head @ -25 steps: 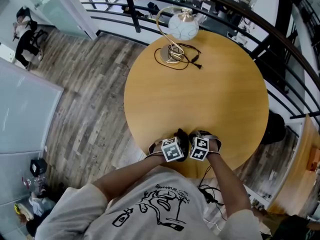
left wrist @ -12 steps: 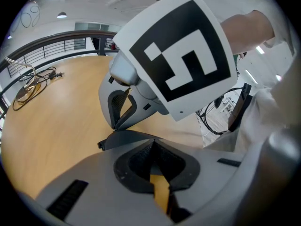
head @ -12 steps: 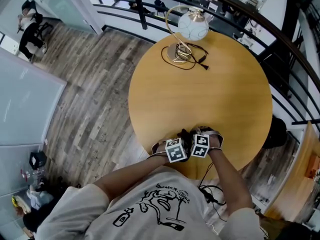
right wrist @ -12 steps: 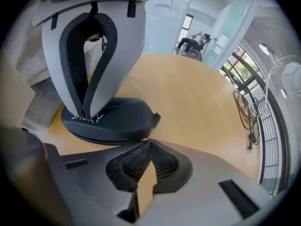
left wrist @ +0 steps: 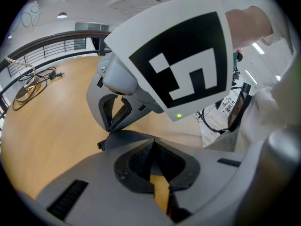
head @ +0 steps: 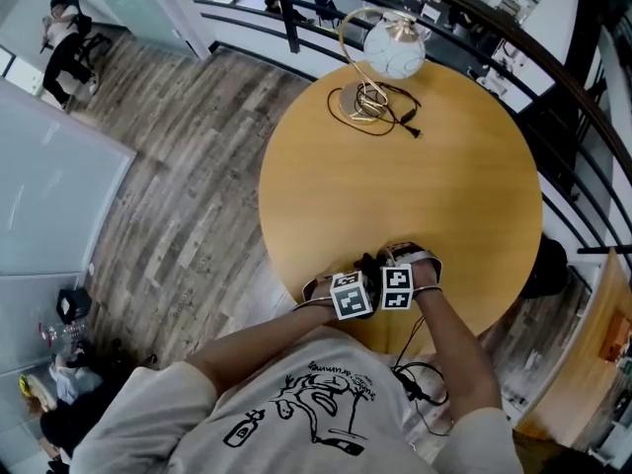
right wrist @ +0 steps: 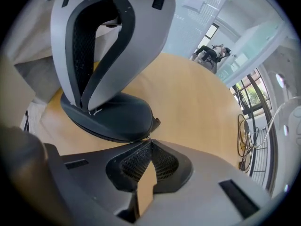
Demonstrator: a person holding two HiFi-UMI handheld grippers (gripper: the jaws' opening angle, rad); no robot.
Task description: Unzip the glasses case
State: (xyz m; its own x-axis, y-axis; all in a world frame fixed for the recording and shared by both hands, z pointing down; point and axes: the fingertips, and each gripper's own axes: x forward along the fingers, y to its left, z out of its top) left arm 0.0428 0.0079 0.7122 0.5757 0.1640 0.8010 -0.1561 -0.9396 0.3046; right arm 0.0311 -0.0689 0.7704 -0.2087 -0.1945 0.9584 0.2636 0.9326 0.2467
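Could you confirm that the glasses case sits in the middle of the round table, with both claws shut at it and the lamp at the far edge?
Not quite: the head view shows the glasses case at the near edge of the round table, not its middle. The left claw and right claw are indeed shut at it, and the lamp stands at the far edge.

Right tongs [right wrist: 149, 144] closed, tips pinched on the zipper pull [right wrist: 150, 139] at the near edge of the dark glasses case [right wrist: 117, 121]. Case lies flat on the wooden table [right wrist: 197, 93]. Left tongs [right wrist: 87, 108] come in from above, white with black ribbed pads, tips clamped on the case's left end. Small tab [right wrist: 156, 122] sticks out at the case's right end. Coiled cable [right wrist: 244, 140] on the table's far right, well apart. Seated person [right wrist: 209, 52] far off beyond the table.
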